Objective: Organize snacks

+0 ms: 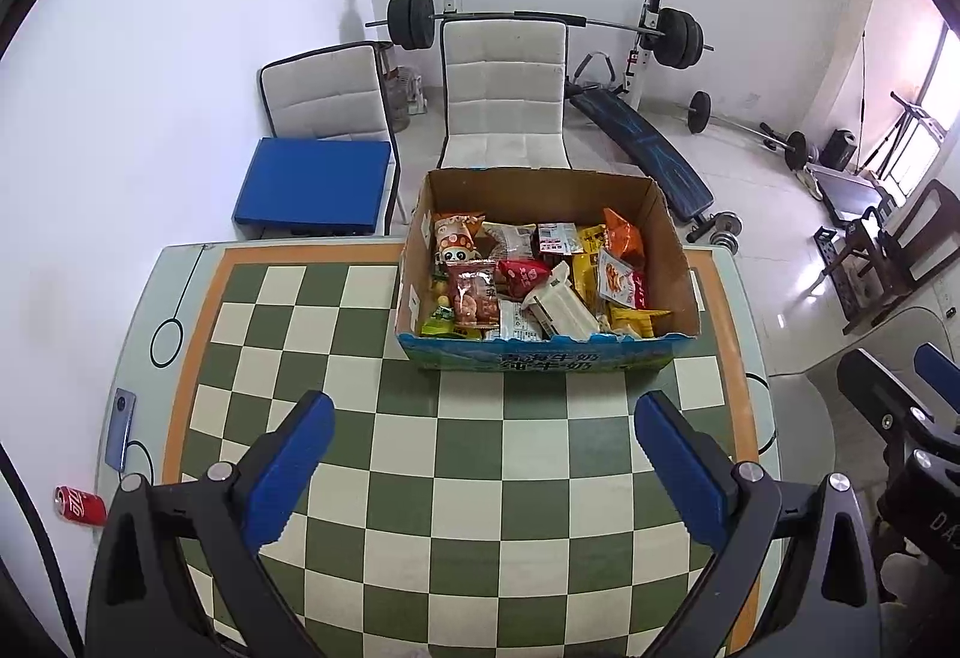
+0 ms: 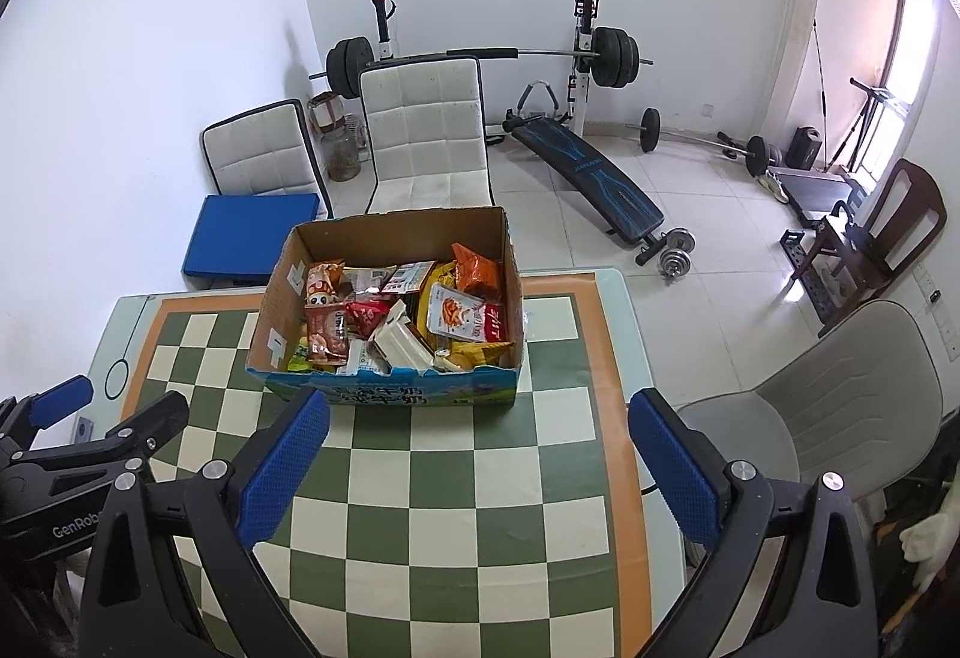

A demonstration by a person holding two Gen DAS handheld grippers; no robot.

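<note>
Snacks all sitting in box, nothing being held

Grippers first. Left gripper [image 1: 485,469] is hanging over the near half of the table [image 1: 252,334], jaws spread wide, nothing between the blue pads [image 1: 294,469]. Right gripper [image 2: 479,469] is doing the same over the near right part of the checkered top, jaws released and empty. Each is showing up at the side of the other's view, so they are sitting side by side, both well short of the box.

Cardboard box [image 1: 543,196] is standing at the far edge of the table, a bit right of centre, open at the top, printed front wall facing the grippers. Snack packets [image 1: 528,286] are lying loose and overlapping inside: a white bar pack [image 2: 405,343] leaning across the middle, an orange bag [image 2: 477,268] toward the far right corner, a red-brown pouch [image 1: 474,295] at the near left. No sorting is visible; it's a jumble.

Checkered surface in front of the box is carrying no snacks. A phone [image 1: 120,427] is lying at the table's left edge; a red can [image 1: 79,505] is sitting off past that edge, lower down.

Progress, judging from this: looking like the very beginning, or possibly the end if boxing everything was the goal. Can't tell which. Messy pile is suggesting sorting is still to be done.
</note>
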